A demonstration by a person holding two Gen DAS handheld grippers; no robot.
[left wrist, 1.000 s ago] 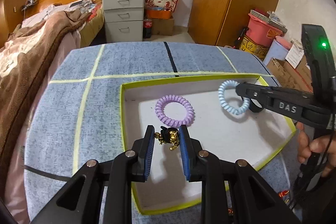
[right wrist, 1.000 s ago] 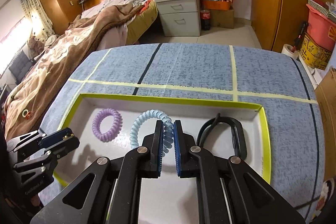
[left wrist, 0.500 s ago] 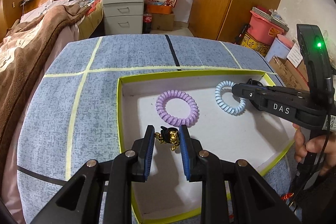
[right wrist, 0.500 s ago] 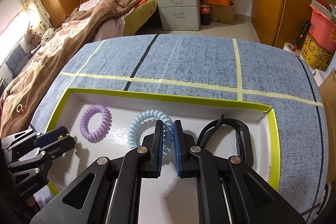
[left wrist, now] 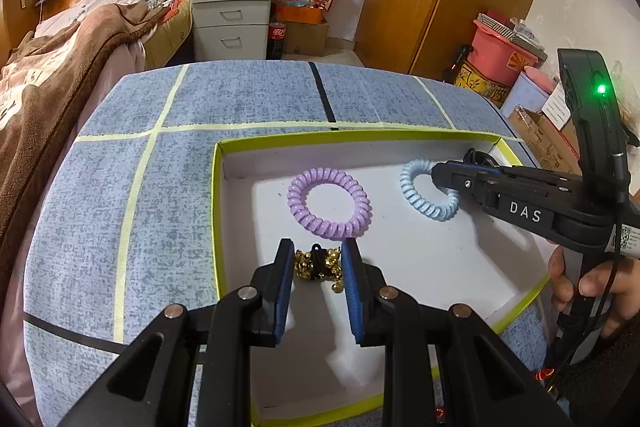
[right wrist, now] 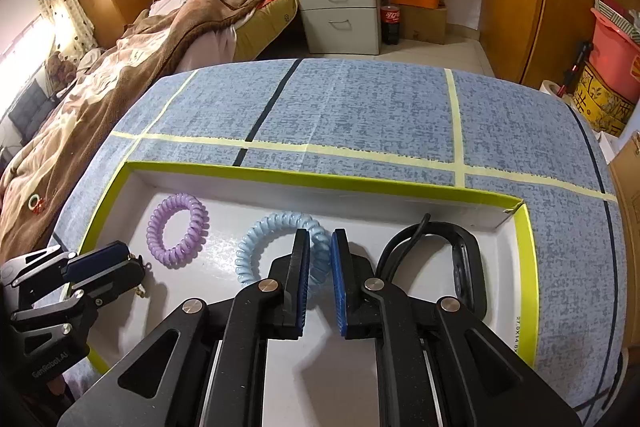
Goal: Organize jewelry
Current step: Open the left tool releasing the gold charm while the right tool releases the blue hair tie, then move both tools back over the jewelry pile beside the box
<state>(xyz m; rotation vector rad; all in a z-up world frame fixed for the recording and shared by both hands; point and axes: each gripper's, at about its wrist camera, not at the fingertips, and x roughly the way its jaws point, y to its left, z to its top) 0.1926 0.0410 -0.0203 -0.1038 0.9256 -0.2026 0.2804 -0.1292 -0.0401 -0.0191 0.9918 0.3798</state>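
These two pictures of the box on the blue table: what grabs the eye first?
Probably the white tray with a lime-green rim on the blue table, holding a purple coil hair tie at its left and a pale blue one in the middle. The left claw straddles a cluster of small gold bells, and the right claw sits around the blue tie.

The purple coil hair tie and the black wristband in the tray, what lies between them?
The light blue coil hair tie, with the right gripper fingers astride its right side, seen in the right wrist view.
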